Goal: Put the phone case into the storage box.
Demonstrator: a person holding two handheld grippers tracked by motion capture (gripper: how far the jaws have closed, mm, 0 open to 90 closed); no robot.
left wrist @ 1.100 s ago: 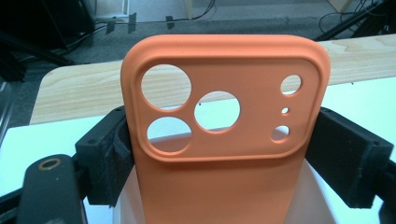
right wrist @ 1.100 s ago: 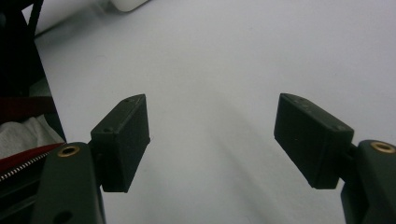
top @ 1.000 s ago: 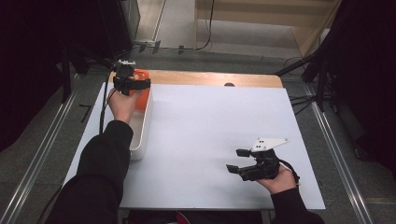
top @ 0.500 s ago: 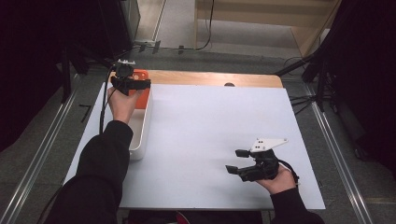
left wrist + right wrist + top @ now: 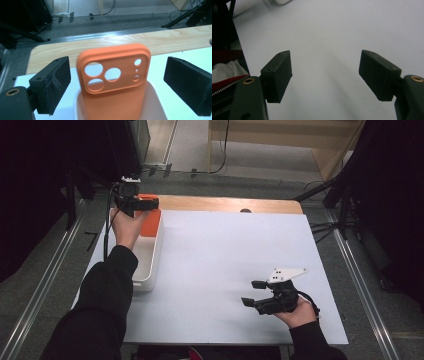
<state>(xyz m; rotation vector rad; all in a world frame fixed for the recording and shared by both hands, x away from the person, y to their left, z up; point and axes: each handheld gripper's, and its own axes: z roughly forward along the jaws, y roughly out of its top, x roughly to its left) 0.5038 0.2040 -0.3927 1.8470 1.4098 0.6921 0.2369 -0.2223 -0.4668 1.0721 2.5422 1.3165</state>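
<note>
Seemingly unbranded, orange phone case point(image 5: 113, 82) (three lens holes).

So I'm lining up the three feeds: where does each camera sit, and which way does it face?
High view: above the person's side, facing forward and down on the table; both forearms, left gripper, right gripper.
Left gripper view: rides the left gripper, facing the orange phone case standing in the white bin; open fingers.
Right gripper view: faces bare table; open fingers.
Shared: the high and left gripper views both show case and bin.
</note>
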